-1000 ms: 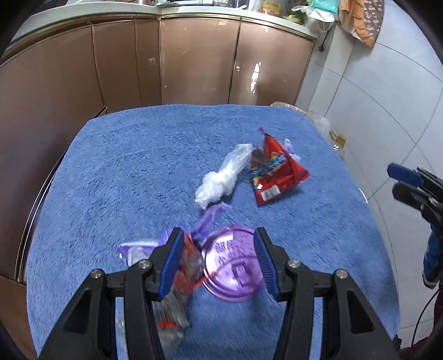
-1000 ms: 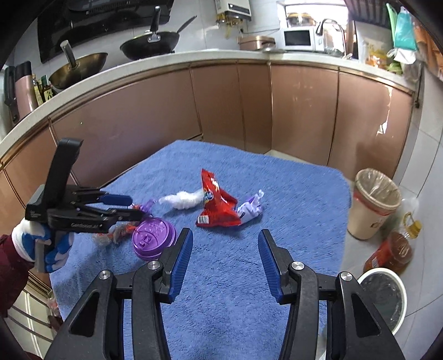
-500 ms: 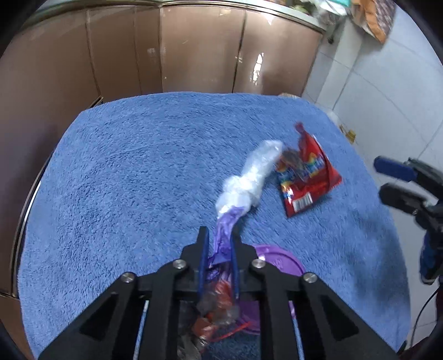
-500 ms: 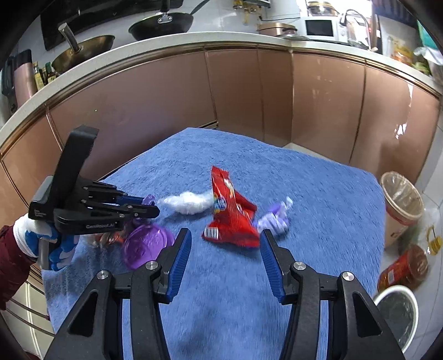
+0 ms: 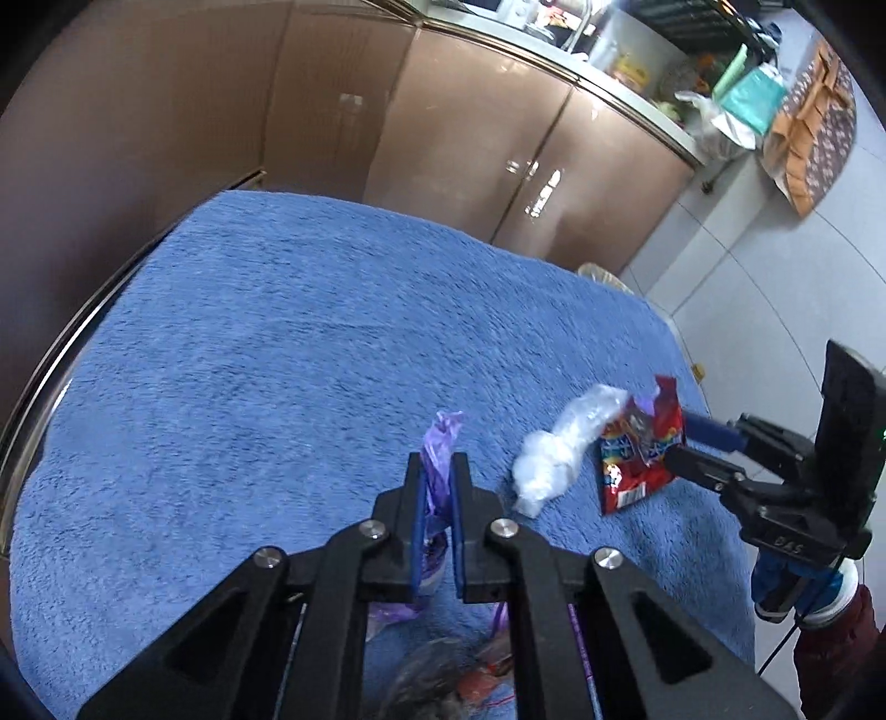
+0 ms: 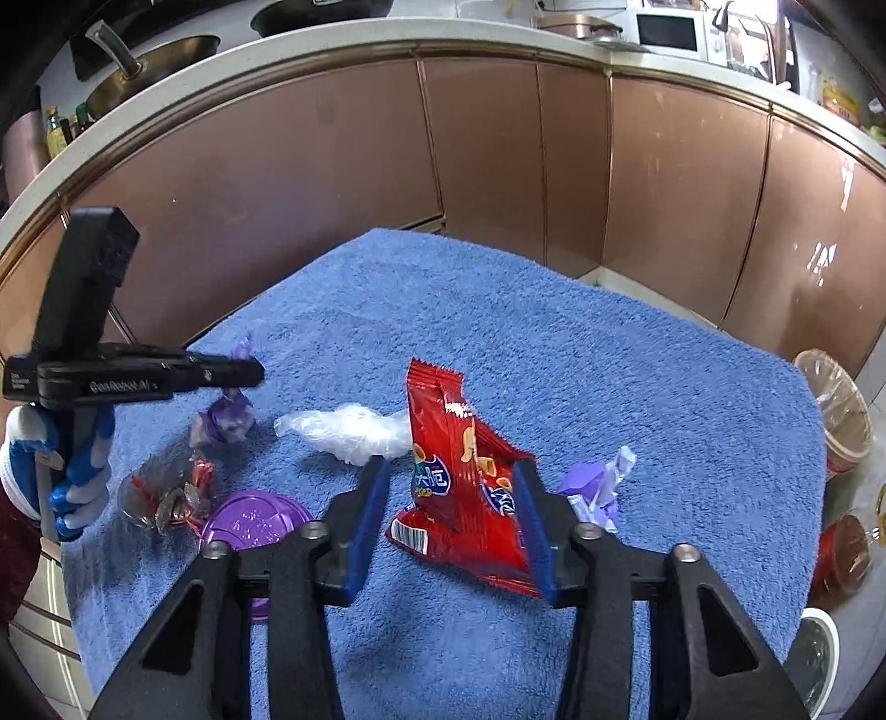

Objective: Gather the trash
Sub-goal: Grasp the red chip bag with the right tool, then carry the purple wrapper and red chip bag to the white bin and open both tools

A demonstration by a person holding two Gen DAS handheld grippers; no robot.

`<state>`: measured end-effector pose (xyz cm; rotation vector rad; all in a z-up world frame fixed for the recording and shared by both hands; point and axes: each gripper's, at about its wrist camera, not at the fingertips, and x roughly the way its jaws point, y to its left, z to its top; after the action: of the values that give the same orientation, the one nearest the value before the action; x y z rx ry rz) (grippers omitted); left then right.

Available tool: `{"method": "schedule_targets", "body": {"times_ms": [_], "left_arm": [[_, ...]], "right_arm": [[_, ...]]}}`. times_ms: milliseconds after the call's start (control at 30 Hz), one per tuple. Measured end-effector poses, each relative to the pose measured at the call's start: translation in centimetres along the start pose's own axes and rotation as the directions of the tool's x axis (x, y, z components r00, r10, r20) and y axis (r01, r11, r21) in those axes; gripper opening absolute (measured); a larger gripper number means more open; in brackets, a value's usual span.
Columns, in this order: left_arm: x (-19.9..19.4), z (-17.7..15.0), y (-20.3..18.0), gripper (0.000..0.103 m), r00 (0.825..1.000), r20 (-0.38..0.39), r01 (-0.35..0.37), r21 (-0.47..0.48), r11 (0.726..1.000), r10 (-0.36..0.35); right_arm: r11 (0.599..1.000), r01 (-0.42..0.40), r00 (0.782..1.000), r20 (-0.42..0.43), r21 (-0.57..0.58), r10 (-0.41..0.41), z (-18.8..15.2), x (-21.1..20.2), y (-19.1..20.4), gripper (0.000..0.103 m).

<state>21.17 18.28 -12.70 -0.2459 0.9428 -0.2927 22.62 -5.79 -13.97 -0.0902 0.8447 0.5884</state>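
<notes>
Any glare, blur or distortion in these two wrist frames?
Left wrist: white glare streaks on the cabinet doors, black fisheye corners, towel edge bowed, purple wrapper in the shut left gripper a bit soft. Right wrist: counter curved by the lens, glare on cabinet at right, red bag sharp between the open right gripper.

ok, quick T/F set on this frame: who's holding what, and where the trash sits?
1. The left gripper is shut on the purple wrapper. True.
2. The right gripper is shut on the red bag. False: its jaws stand open on either side of the bag.
3. The purple lid lies on the blue towel. True.
4. The clear plastic is in the lined bin. False: it lies on the towel beside the red bag.
5. The red bag lies flat. False: one end stands up off the towel.
</notes>
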Motion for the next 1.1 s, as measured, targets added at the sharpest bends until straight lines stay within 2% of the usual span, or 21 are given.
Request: {"method": "schedule_targets", "body": {"times_ms": [33,67,100,300,500,733,1100], "left_arm": [[-0.4,0.0,0.3,0.007,1.0,0.009,0.001,-0.013,1.0,-0.001],[-0.5,0.1,0.4,0.007,1.0,0.016,0.002,-0.022,1.0,-0.002],[-0.9,0.1,0.5,0.007,1.0,0.025,0.003,-0.03,1.0,-0.003],[-4.1,-0.2,0.8,0.007,0.997,0.076,-0.009,-0.053,0.999,0.013],[-8.0,-0.8,0.7,0.007,0.991,0.131,-0.015,-0.065,0.998,0.023],[-12.7,-1.7,-1.1,0.007,0.981,0.192,-0.019,-0.053,0.998,0.029],[-18.9,-3.3,-6.1,0.007,0.963,0.268,-0.009,-0.007,1.0,0.011]], "right_arm": [[1.0,-0.002,1.0,-0.004,-0.003,0.002,-0.1,0.1,0.1,0.028],[1.0,-0.006,1.0,-0.006,-0.005,0.006,-0.1,0.1,0.1,0.018],[1.0,-0.01,1.0,-0.007,-0.007,0.01,-0.2,0.0,0.3,0.013],[1.0,-0.025,1.0,0.013,-0.018,0.025,-0.5,-2.2,1.1,0.004],[0.999,-0.035,0.998,0.055,-0.026,0.037,-1.0,-6.0,1.9,0.002],[0.999,-0.024,0.992,0.126,-0.027,0.027,-1.6,-11.4,2.8,0.002],[1.0,0.015,0.964,0.267,-0.026,-0.007,-3.0,-21.0,4.0,0.002]]}}
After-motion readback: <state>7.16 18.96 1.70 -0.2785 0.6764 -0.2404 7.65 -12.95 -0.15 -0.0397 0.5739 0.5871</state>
